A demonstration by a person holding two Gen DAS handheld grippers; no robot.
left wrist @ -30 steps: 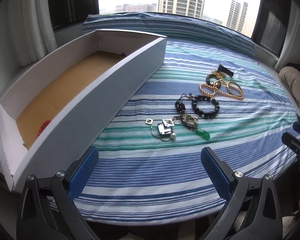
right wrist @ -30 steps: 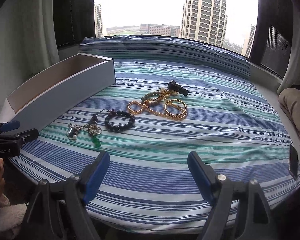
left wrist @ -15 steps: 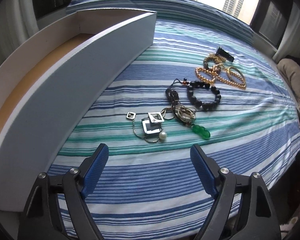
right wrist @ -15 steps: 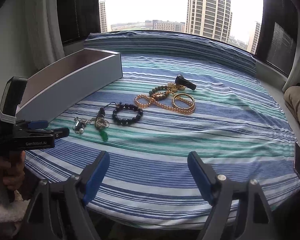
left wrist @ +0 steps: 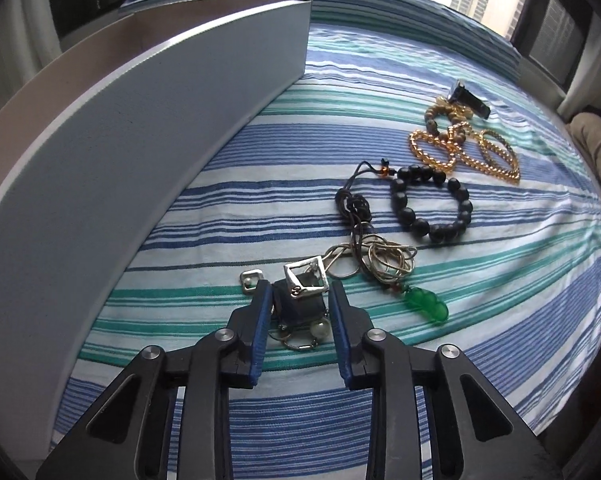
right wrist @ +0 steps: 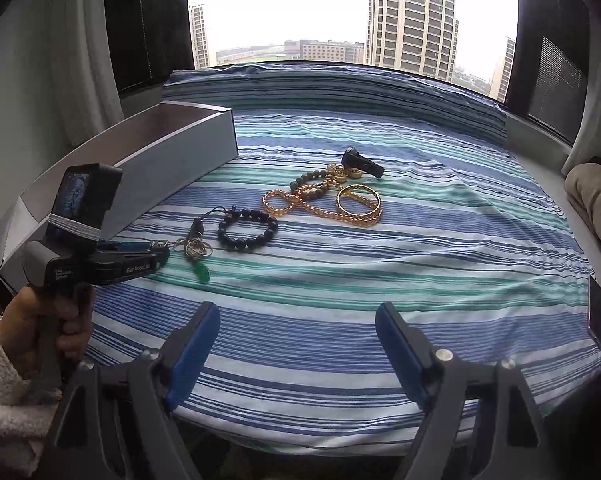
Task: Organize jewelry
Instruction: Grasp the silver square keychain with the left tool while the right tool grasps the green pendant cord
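Jewelry lies on a striped cloth. My left gripper [left wrist: 299, 294] has closed around a silver square-pendant necklace [left wrist: 305, 283] with a pearl [left wrist: 320, 327], low on the cloth beside the box. It also shows in the right wrist view [right wrist: 156, 249]. Behind lie a silver chain with green pendant [left wrist: 426, 303], a black bead bracelet [left wrist: 430, 204], gold chains and bangles [left wrist: 466, 151] and a black clip [left wrist: 470, 98]. My right gripper [right wrist: 298, 334] is open and empty, near the front edge. The black bracelet [right wrist: 247, 227] and gold pieces [right wrist: 340, 202] lie ahead of it.
A long white cardboard box [left wrist: 140, 128] stands along the left side, also in the right wrist view [right wrist: 172, 156]. The striped cloth [right wrist: 420, 264] covers the table. A phone [right wrist: 596, 314] lies at the right edge. A window is behind.
My left gripper has moved forward and down to the silver necklace and its jaws have narrowed around it. The right gripper has barely moved.
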